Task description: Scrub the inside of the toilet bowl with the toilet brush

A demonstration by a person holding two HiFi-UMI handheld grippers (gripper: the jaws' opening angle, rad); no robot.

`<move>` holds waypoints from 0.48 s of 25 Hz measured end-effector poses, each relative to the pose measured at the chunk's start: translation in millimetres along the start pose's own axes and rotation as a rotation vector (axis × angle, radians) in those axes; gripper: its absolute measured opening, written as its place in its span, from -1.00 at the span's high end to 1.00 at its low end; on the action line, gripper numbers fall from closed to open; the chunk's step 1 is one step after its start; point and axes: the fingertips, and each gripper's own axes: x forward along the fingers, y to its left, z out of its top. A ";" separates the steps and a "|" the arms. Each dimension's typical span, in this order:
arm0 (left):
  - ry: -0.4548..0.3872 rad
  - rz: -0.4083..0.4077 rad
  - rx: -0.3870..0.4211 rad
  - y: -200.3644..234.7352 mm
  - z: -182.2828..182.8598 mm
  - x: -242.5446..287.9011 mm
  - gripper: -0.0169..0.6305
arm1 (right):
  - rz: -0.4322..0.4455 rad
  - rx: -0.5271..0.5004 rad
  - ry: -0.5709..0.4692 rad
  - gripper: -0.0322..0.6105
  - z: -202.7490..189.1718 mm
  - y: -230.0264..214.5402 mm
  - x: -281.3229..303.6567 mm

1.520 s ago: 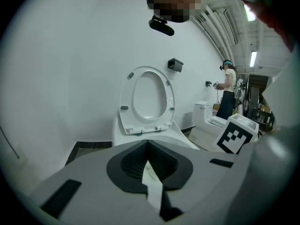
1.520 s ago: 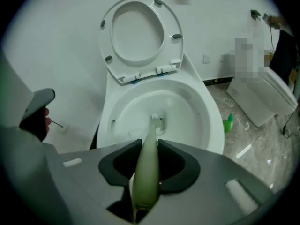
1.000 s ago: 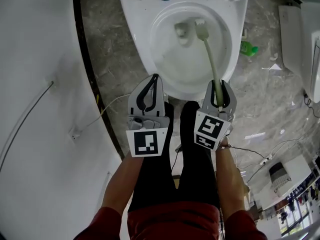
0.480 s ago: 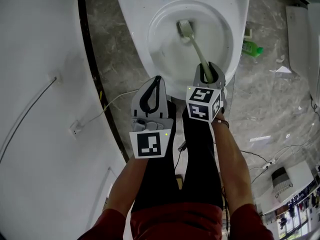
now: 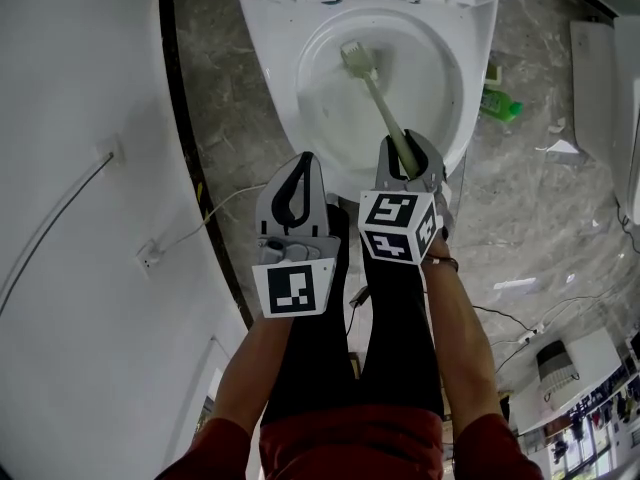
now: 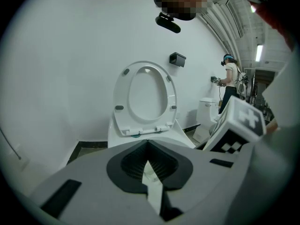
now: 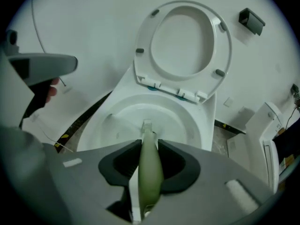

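Note:
The white toilet bowl (image 5: pixel 455 118) stands at the top of the head view with its seat and lid (image 7: pixel 187 46) raised. My right gripper (image 5: pixel 405 158) is shut on the pale green handle of the toilet brush (image 5: pixel 378 96), held over the bowl's near rim. The brush head (image 5: pixel 355 58) reaches down into the bowl, on the left part of the inner wall. In the right gripper view the toilet brush handle (image 7: pixel 150 170) runs between the jaws toward the brush head (image 7: pixel 146 124). My left gripper (image 5: pixel 297 193) hangs beside the bowl's front, shut and holding nothing; its closed jaws (image 6: pixel 149 165) face the toilet.
A white wall (image 5: pixel 70 168) runs down the left with a dark floor strip (image 5: pixel 190 138) and a cable (image 5: pixel 215 213). A green bottle (image 5: pixel 498 103) lies on the marble floor right of the bowl. Another toilet (image 6: pixel 206 116) and a person (image 6: pixel 229 83) stand far off.
The right gripper has moved left and toward the bowl, swinging the brush head from the bowl's right side across to the upper left of the inner wall. The left gripper stayed put.

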 end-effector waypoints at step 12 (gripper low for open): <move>-0.021 -0.040 0.015 -10.5 14.3 5.0 0.93 | -0.050 0.288 -0.022 0.52 11.5 -52.1 -31.1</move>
